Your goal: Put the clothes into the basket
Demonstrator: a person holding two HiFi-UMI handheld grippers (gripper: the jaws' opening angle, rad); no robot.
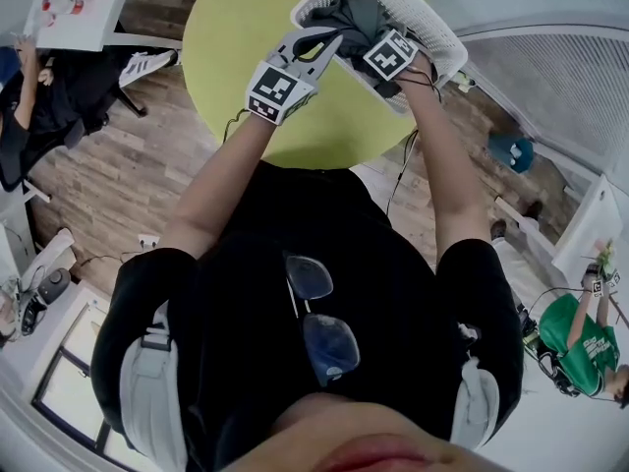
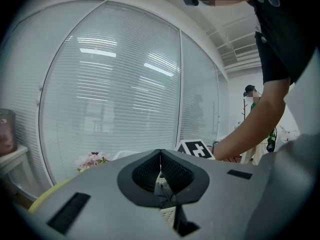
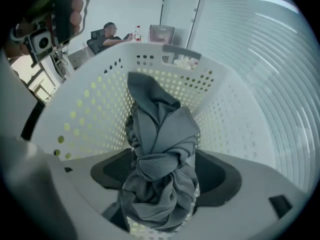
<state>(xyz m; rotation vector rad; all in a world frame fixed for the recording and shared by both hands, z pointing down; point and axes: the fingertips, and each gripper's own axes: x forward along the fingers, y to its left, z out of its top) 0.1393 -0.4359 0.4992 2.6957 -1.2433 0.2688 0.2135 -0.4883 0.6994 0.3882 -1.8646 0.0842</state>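
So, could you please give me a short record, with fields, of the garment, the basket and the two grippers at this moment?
Garment: grey garment, bunched up, reaching down inside the basket
Basket: white perforated basket, on the green round table
Right gripper: right gripper points steeply down into the basket, pads against the garment on both sides
Left gripper: left gripper jaws together, nothing between them, near the basket's rim
Task state: garment within the basket's walls, not yet let go

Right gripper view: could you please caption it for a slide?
Right gripper holding a grey garment inside the white perforated basket.
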